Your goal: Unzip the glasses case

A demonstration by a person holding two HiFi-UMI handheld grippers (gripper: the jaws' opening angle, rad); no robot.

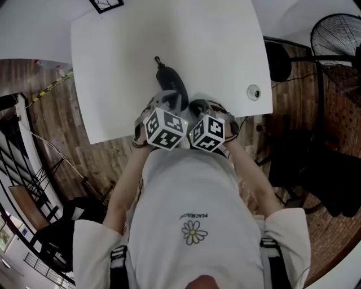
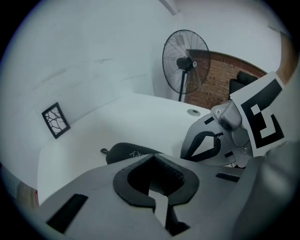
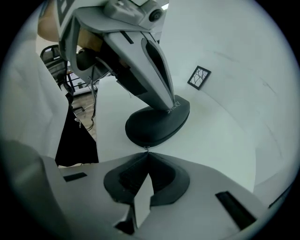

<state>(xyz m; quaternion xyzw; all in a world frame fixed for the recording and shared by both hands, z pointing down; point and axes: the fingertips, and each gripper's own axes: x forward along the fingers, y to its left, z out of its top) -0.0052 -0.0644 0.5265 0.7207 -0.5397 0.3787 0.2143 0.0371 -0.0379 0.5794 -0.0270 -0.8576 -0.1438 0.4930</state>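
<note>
Case (image 1: pixel 172 84) on counter (image 1: pixel 124 68), long axis running away from person, loop end far. Left tongs (image 3: pixel 172 106) closed, tip pressing on case top. Right tongs (image 3: pixel 147 154) closed, seemingly pinching zip pull (image 3: pixel 146 149) at case's near end. Right hand nearer the zip.

A white table (image 1: pixel 214 45) carries a dark glasses case (image 1: pixel 172 84) near the middle of its near edge. A round cap (image 1: pixel 254 92) sits by the right edge and a black-framed card (image 1: pixel 106 4) at the far edge.
</note>
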